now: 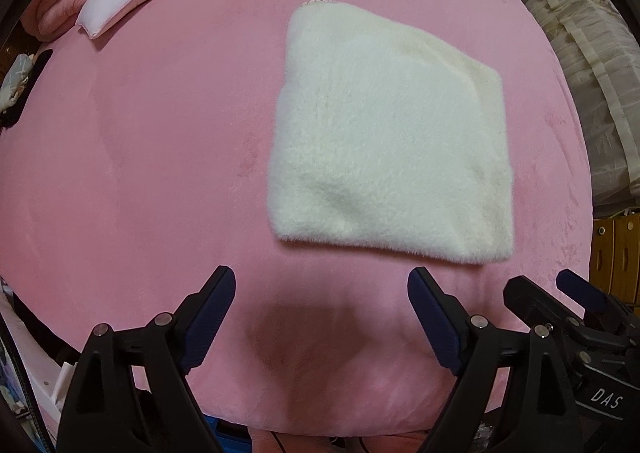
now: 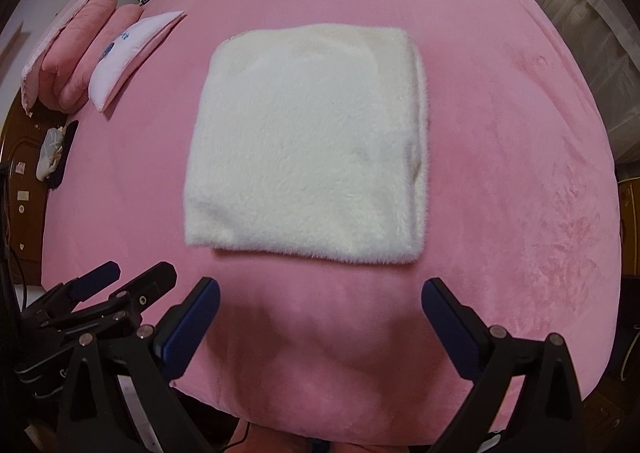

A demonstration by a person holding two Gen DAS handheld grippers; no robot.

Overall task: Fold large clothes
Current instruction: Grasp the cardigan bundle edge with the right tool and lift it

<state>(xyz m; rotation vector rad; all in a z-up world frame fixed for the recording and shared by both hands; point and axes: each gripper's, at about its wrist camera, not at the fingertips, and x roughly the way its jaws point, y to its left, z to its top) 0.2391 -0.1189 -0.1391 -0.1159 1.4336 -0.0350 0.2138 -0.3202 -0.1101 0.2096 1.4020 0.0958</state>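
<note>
- Pink plush bedding covered the whole work surface, a bed by the look of it, with pale curtains along its far right side and wooden furniture at its left edge.
- Stacked near the far left corner lay a folded pink quilt and a white pillow with blue print, well apart from the working area, probably set there to leave room for folding.
- Near the middle of the bed lay the white fleece garment, folded into a compact, nearly square packet and resting flat on the bedding.
- Its slightly longer side ran away from the person towards the far edge of the bed; the near edge lay roughly square to the right wrist camera and looked skewed from the left one.
- Layered edges showed along the packet's right side, so the open edges seemed to face right and the folds left and near.
- The left gripper hung over bare bedding just short of the packet's near edge, jaws spread wide with nothing between them.
- The right gripper hovered beside it, likewise short of the near edge, jaws fully apart and empty.
- Both tools pointed steeply down and touched no cloth, which suggested the packet had been let go and the folding was finished or nearly so.
</note>
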